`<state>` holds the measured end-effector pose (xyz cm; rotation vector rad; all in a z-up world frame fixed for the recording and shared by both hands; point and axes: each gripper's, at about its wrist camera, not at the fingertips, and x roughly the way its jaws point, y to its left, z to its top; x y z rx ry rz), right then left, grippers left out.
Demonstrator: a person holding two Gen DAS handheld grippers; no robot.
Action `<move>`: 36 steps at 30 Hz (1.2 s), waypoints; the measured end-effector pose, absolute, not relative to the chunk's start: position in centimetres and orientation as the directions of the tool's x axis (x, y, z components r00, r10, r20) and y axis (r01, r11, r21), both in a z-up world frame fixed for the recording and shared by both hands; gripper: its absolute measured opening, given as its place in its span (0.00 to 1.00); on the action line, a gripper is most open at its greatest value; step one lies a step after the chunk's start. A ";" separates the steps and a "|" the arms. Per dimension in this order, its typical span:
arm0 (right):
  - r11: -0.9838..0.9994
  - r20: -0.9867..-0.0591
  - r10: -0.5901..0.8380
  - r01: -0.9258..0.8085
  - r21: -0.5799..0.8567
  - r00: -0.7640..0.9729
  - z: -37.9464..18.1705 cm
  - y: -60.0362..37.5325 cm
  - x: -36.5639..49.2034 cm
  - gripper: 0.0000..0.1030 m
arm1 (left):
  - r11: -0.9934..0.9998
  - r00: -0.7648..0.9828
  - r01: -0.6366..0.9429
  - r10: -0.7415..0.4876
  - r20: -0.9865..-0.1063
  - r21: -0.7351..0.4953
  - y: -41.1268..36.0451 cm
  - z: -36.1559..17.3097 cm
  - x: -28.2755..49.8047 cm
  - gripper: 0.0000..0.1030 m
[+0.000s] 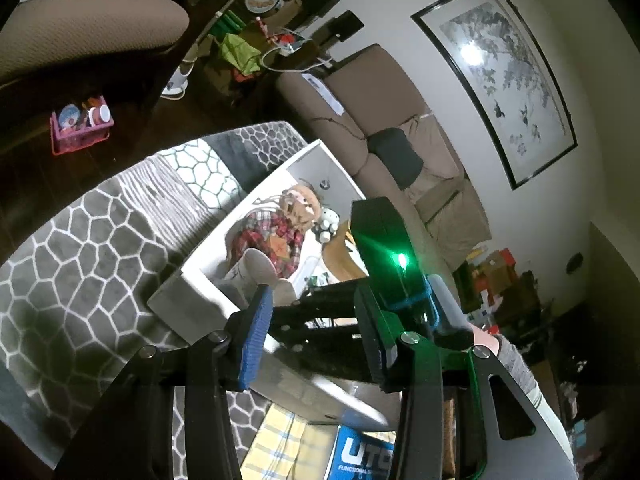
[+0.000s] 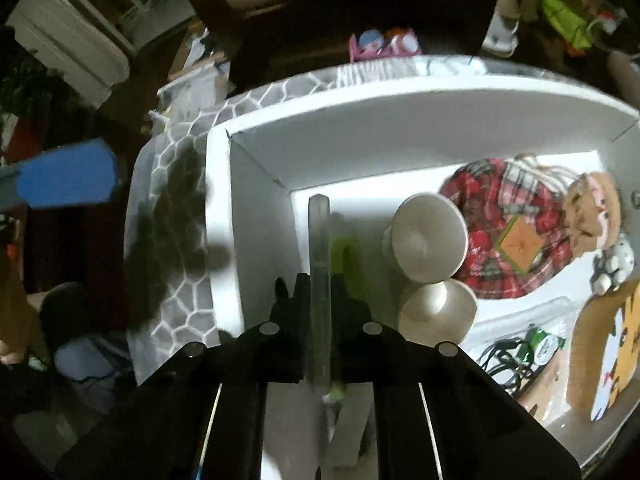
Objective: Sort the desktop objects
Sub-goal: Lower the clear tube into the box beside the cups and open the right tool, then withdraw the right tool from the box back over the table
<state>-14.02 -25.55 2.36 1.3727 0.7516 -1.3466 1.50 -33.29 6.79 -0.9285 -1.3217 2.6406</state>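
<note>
A white box sits on a patterned grey rug. Inside lie a doll in red plaid, two white paper cups and a small white plush toy. My right gripper points down into the box's left end. It is shut on a long clear plastic stick with a lime-green pen beside it. My left gripper hovers open near the box's corner, with nothing between its blue pads. One blue pad shows at the left of the right wrist view.
The box's right part holds a bag of black cables and an orange tiger card. A pink basket of small items stands on the dark floor beyond the rug. A brown sofa lines the wall. A blue box lies below.
</note>
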 end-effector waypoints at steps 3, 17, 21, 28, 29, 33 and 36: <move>-0.354 -0.909 -0.347 0.866 0.354 0.229 2.7 -25.2 -15.0 0.15 | -0.635 -0.816 0.221 0.295 -0.496 -0.740 -33.4 6.7 1.5 0.44; -0.600 -0.891 -0.454 0.739 0.306 0.001 5.4 -15.7 -15.6 0.38 | -0.750 -0.741 0.280 0.229 -0.632 -0.600 -31.0 5.5 -0.9 0.76; -0.639 -0.898 -0.435 0.725 0.257 -0.065 6.1 -14.1 -14.6 0.82 | -0.762 -0.722 0.299 0.213 -0.658 -0.574 -30.3 5.0 -1.3 1.00; -0.684 -0.883 -0.437 0.701 0.202 -0.173 8.2 -11.7 -12.1 1.00 | -0.779 -0.709 0.329 0.170 -0.684 -0.534 -30.0 5.1 -1.5 1.00; -0.691 -0.879 -0.441 0.694 0.202 -0.183 8.5 -11.3 -11.6 1.00 | -0.787 -0.702 0.329 0.166 -0.693 -0.522 -29.8 5.1 -1.6 1.00; -0.703 -0.873 -0.445 0.683 0.201 -0.201 9.0 -10.4 -10.6 1.00 | -0.839 -0.657 0.319 0.140 -0.741 -0.442 -28.4 5.0 -2.2 1.00; -0.710 -0.863 -0.456 0.673 0.206 -0.217 9.3 -9.9 -10.0 1.00 | -0.870 -0.624 0.318 0.108 -0.774 -0.378 -27.7 4.7 -2.6 1.00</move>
